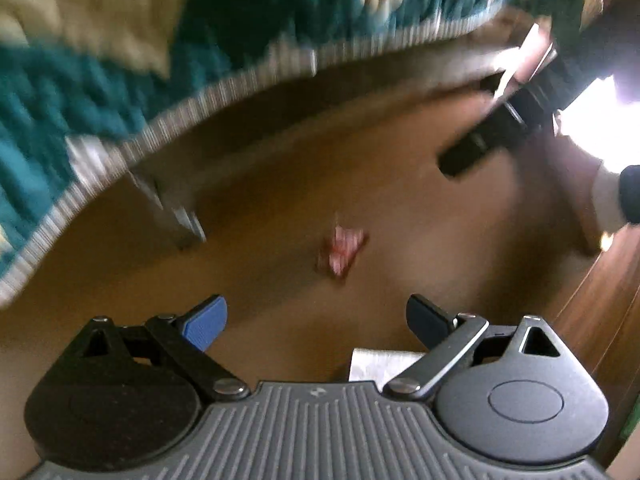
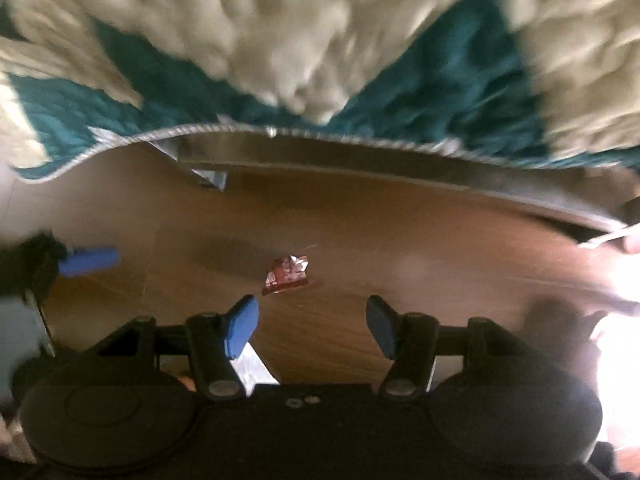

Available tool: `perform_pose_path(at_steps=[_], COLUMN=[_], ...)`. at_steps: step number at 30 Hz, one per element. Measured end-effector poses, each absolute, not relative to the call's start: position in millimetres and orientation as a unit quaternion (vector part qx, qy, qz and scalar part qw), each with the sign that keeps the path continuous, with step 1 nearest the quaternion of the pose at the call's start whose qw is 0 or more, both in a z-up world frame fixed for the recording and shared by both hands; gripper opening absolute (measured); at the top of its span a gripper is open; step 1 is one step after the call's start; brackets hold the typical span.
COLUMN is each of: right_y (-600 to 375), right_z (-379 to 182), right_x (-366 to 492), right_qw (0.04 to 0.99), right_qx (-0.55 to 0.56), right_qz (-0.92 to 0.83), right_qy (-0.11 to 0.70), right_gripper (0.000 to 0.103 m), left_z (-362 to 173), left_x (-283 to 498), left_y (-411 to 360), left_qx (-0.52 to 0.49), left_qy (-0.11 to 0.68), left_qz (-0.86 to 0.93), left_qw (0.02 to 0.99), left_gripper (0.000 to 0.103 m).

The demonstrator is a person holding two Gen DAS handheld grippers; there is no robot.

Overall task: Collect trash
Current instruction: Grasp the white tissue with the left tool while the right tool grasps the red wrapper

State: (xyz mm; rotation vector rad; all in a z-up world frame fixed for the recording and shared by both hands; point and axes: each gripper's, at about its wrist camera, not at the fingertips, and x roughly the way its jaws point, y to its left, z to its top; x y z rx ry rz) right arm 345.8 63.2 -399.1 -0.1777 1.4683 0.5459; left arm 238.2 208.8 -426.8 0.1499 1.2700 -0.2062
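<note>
Currently I am on the approach step: both grippers, left [image 1: 316, 322] and right [image 2: 312, 326], have fingers apart and empty, the red wrapper [image 2: 287, 274] lies on the wood floor [image 2: 400, 280] just ahead, so next I lower one around it.

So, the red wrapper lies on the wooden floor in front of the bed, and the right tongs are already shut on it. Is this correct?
Not quite. The red wrapper does lie on the wooden floor in front of the bed, but the right tongs are open and hold nothing; the wrapper lies ahead of their tips. The right wrist view shows this.
</note>
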Motion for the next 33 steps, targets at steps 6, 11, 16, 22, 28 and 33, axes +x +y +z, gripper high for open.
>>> perform_pose_path(at_steps=[6, 11, 16, 22, 28, 33], right_y=[98.5, 126.6, 145.7, 162.2, 168.3, 170.4], right_z=[-463.1, -503.5, -526.1, -550.5, -565.9, -570.0], right_x=[343.3, 341.7, 351.3, 355.5, 350.9, 352.1], right_qw=[0.671, 0.646, 0.641, 0.629, 0.620, 0.623], right_qx=[-0.121, -0.172, -0.176, -0.191, -0.220, -0.225], right_qz=[0.253, 0.270, 0.278, 0.276, 0.280, 0.281], right_qy=[0.687, 0.693, 0.694, 0.702, 0.699, 0.694], right_gripper=[0.060, 0.060, 0.060, 0.060, 0.058, 0.056], left_z=[-493.0, -539.6, -560.9, -578.7, -587.4, -583.4], left_x=[218.2, 203.2, 199.6, 190.9, 184.2, 174.6], left_y=[207.4, 194.8, 178.1, 166.5, 158.8, 151.8], left_qx=[0.052, 0.060, 0.066, 0.089, 0.108, 0.111], left_qy=[0.637, 0.673, 0.679, 0.683, 0.679, 0.668], left_qz=[-0.117, -0.145, -0.169, -0.170, -0.166, -0.160], left_qw=[0.760, 0.723, 0.712, 0.705, 0.707, 0.719], left_gripper=[0.097, 0.097, 0.097, 0.089, 0.074, 0.053])
